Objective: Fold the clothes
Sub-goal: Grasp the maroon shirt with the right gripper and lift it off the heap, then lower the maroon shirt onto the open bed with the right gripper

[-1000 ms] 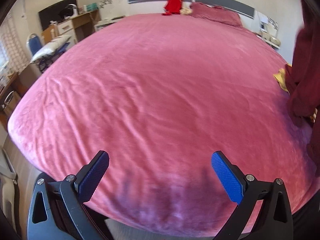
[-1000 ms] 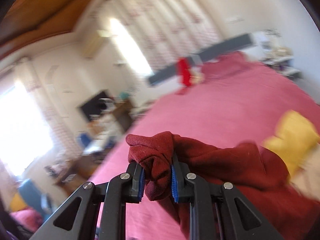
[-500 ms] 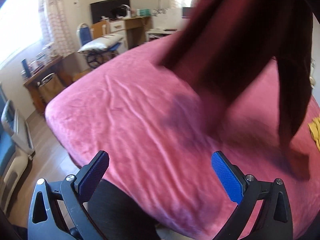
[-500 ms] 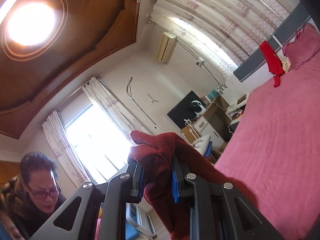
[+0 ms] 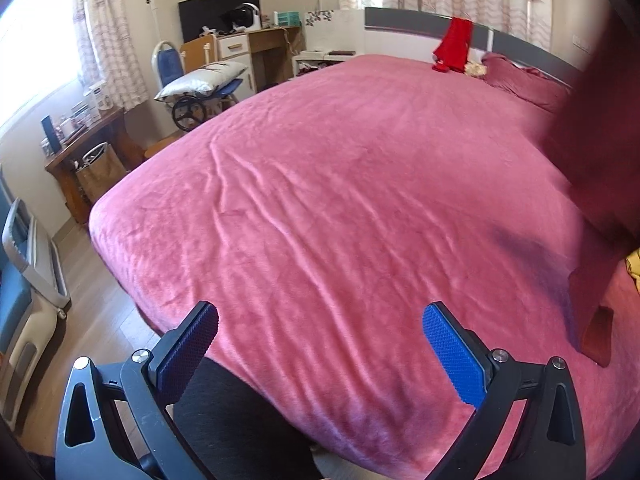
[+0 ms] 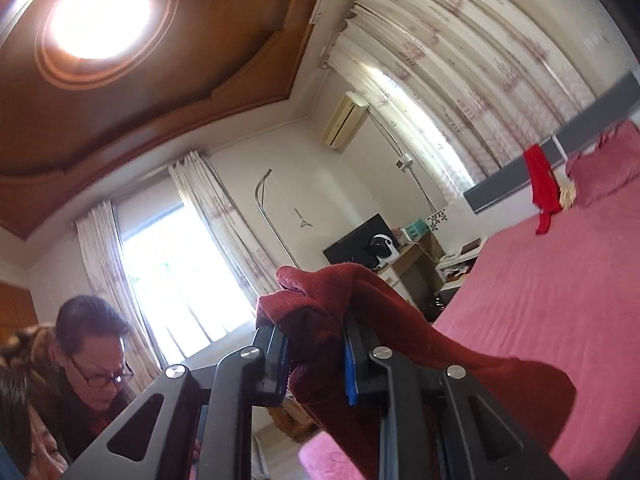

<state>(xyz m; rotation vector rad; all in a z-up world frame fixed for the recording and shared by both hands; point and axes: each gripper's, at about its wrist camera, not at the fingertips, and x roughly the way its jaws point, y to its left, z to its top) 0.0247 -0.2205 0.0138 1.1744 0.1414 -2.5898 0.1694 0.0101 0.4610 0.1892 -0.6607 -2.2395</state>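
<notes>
Overhead, right tongs (image 6: pixel 316 356) clamp the maroon garment (image 6: pixel 360 320) above the bed (image 6: pixel 540 300).

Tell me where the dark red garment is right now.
The dark red garment is clamped in the right gripper, lifted above the pink bed; in the left wrist view it hangs at the right edge.
</notes>
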